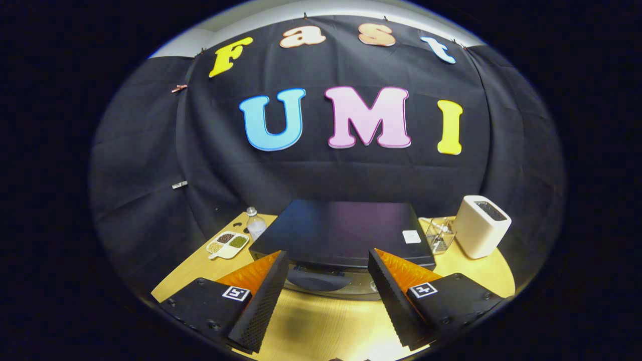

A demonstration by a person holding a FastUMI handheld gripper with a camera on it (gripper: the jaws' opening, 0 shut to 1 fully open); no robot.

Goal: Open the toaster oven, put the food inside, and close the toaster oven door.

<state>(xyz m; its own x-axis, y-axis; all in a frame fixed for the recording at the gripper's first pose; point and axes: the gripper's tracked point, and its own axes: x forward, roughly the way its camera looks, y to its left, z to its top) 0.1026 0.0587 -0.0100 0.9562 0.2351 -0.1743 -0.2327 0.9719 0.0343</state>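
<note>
Black toaster oven [346,231] at centre of round wooden table [321,326], seen from above and in front, just beyond the fingertips. Flat dark top w/ small pale sticker [411,236] near its right front corner. Glass door [326,283] on front face, w/ dark curved handle [317,281] across it; appears closed, though angle is steep. Food for the task not made out from here.

Gripper [328,281] low over table in front of oven, fingers spread wide apart, nothing between them but bare table and the oven's front. Left finger [263,301] and right finger [396,301] angled inward twd door, tips just short of it, not touching. Square marker tag on each finger base.

Left of oven: clear plastic bottle [256,224] upright w/ pale cap, near oven's back left corner. Just in front of bottle, white divided tray [227,244] w/ four compartments of grains or beans in diff. colours.

Right of oven: clear container [440,235] beside oven's right side, contents unclear. Next to that, white boxy appliance [481,225] w/ dark slot on top, near table edge.

Black cloth wall behind table.
</note>
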